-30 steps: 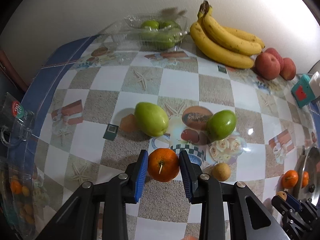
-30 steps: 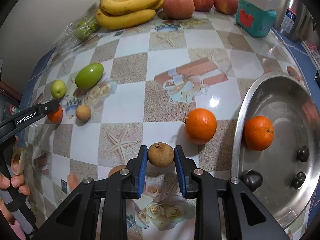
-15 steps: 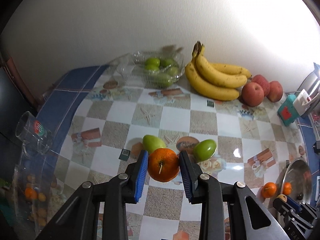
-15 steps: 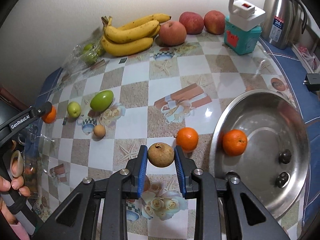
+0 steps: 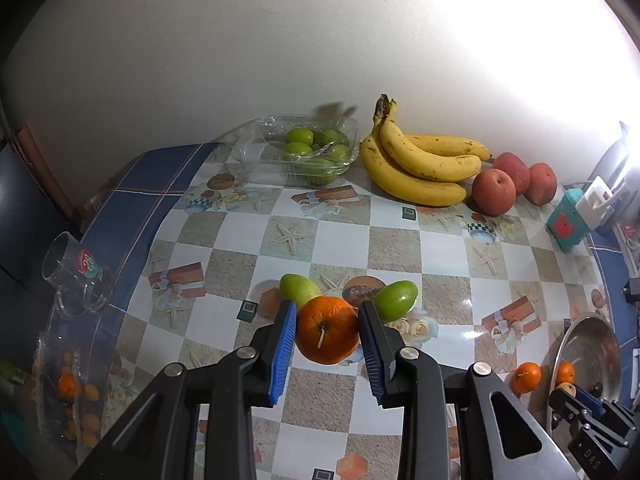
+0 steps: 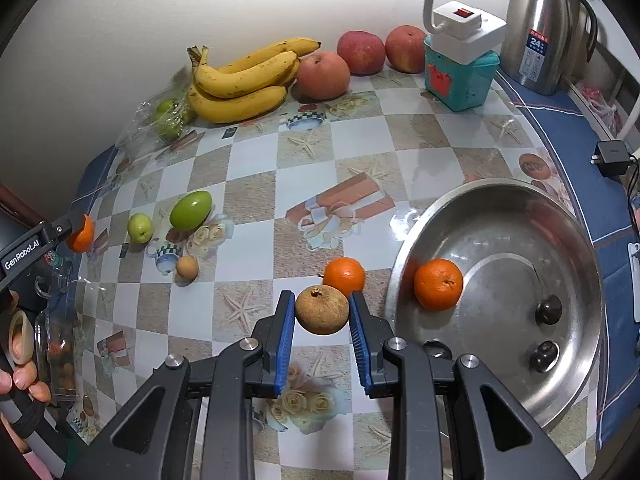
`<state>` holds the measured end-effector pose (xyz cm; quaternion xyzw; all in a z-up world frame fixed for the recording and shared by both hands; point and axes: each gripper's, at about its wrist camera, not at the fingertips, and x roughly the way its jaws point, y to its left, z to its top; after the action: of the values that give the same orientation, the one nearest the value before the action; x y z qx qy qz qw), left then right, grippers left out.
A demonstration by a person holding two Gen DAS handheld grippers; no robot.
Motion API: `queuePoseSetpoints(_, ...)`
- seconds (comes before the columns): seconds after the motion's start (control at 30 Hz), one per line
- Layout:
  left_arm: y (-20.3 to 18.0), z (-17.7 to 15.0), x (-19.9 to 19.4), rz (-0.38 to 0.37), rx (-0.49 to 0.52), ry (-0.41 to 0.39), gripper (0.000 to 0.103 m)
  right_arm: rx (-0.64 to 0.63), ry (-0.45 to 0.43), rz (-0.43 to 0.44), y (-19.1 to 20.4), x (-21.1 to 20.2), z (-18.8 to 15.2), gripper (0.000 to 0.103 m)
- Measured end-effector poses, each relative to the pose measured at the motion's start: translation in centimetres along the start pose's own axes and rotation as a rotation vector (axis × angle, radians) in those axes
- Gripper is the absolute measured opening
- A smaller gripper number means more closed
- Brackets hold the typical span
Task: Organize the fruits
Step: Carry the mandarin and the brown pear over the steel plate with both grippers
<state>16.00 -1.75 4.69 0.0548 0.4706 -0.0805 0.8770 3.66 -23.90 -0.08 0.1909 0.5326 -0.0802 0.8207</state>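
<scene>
My left gripper (image 5: 327,330) is shut on an orange (image 5: 327,329) and holds it high above the table; the gripper also shows in the right wrist view (image 6: 78,227). My right gripper (image 6: 322,310) is shut on a brown round fruit (image 6: 322,309), lifted above the table. Two green fruits (image 5: 396,301) (image 5: 298,288) lie on the table beyond the left gripper. A small tan fruit (image 6: 187,267) lies near them. One orange (image 6: 344,276) lies beside the steel bowl (image 6: 500,196). Another orange (image 6: 438,284) sits inside it with dark small fruits (image 6: 548,309).
Bananas (image 6: 244,80), three red apples (image 6: 323,74) and a clear box of green fruits (image 5: 316,148) line the wall. A teal box with a power strip (image 6: 460,60) and a steel thermos (image 6: 540,28) stand at the back right. A glass mug (image 5: 80,280) stands at the left edge.
Both grippers have risen well above the table with their fruits held. The table objects look smaller and farther away than a second ago.
</scene>
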Motion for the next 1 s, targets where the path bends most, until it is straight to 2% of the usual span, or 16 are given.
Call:
queuePoseSetpoints(0.53,-4.5,-0.4,-0.1,-0.027,0.083,0.014,0.034,0.129,0.021,-0.051,-5.8,0.3,0.1,0.028)
queuePoseSetpoints(1.0,-10.6,-1.5,-0.6,-0.056,0.214,0.019,0.034,0.212,0.019,-0.060,-9.7,-0.1,-0.1,0.028)
